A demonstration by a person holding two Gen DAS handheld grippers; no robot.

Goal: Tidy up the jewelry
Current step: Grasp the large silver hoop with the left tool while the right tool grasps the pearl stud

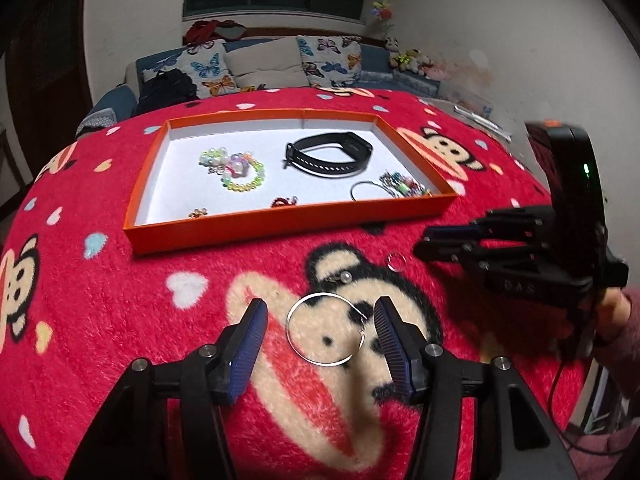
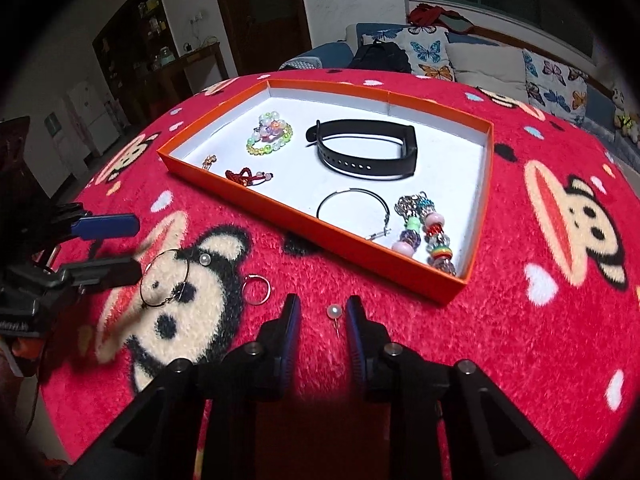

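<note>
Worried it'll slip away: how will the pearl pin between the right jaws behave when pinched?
The pearl pin looks tiny and light. Its round, glossy bead may roll or squirt sideways. Its thin stem could snag in the fluffy red blanket.

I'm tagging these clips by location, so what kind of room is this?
Most likely a home living room: a sofa with butterfly cushions stands behind the table's red plush cloth, and stuffed toys sit at its end.

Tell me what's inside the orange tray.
Orange tray holds a black wristband, beaded bracelets, a hoop earring, a charm bracelet, small red pieces. Nothing looks hidden.
</note>
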